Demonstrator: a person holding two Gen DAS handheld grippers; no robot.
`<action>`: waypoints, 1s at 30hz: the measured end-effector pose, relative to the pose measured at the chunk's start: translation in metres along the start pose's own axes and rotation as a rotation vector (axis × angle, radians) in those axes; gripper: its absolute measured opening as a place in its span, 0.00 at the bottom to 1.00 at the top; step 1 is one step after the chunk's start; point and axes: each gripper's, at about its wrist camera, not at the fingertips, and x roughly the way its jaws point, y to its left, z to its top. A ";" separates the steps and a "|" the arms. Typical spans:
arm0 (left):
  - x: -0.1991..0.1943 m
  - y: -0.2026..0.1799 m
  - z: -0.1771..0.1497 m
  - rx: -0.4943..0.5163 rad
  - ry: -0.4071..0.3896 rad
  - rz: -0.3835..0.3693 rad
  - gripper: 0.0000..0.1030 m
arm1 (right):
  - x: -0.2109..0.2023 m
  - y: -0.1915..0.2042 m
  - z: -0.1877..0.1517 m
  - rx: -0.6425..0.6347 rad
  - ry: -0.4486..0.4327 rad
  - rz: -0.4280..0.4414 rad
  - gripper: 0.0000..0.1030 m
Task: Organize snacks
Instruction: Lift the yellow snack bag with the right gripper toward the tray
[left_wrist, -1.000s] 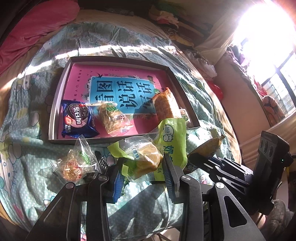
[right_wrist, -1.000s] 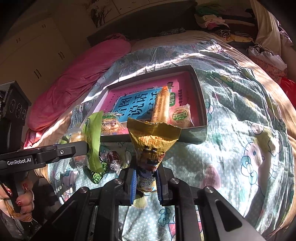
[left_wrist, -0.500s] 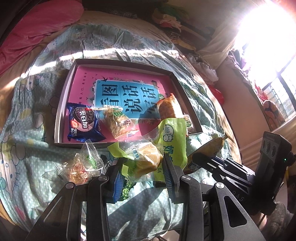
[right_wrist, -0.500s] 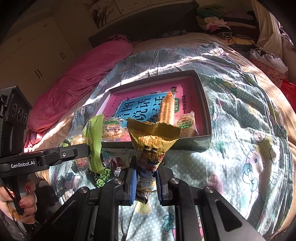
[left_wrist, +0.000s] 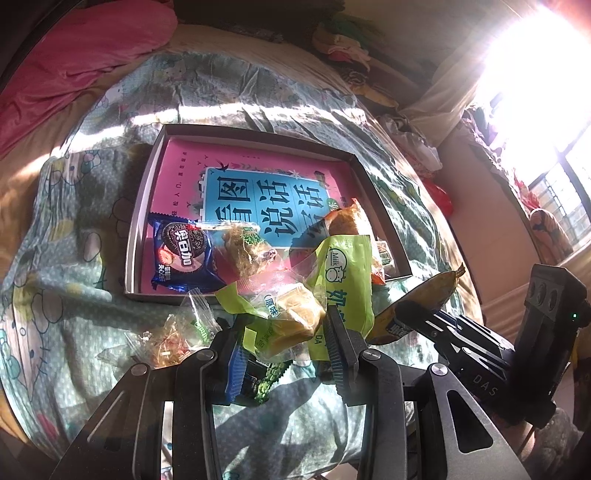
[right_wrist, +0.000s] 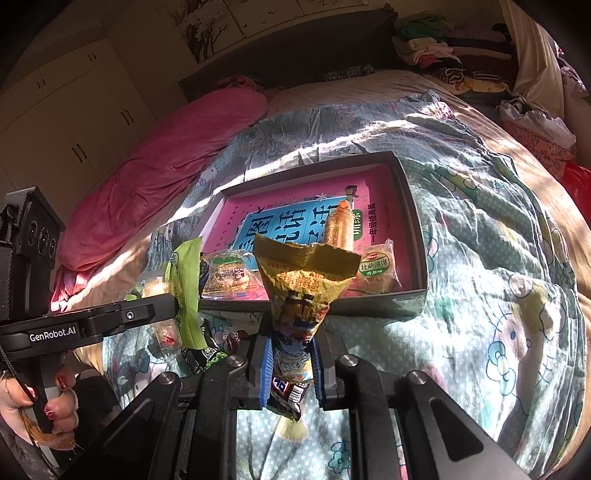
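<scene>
My left gripper is shut on a green milk-bread packet and holds it above the bedspread, just short of the box. My right gripper is shut on a yellow snack packet, upright, in front of the box's near wall. The shallow grey box lies on the bed over a pink book. In it lie a blue Oreo packet, a clear cake packet, an orange roll and a biscuit packet.
A clear candy packet and a dark wrapped snack lie loose on the cartoon bedspread near the box. A pink duvet lies to the left. Clothes are piled at the headboard.
Both grippers have moved a little forward toward the box with their packets still held; the box looks nearer and more central.
</scene>
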 end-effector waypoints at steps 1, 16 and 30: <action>0.000 0.000 0.001 -0.001 -0.002 0.001 0.38 | 0.000 0.000 0.001 0.000 -0.002 0.000 0.17; -0.006 0.013 0.013 -0.034 -0.026 0.018 0.38 | 0.003 0.005 0.016 -0.007 -0.028 0.013 0.17; -0.004 0.020 0.020 -0.055 -0.032 0.029 0.38 | 0.007 0.003 0.028 0.001 -0.044 0.017 0.17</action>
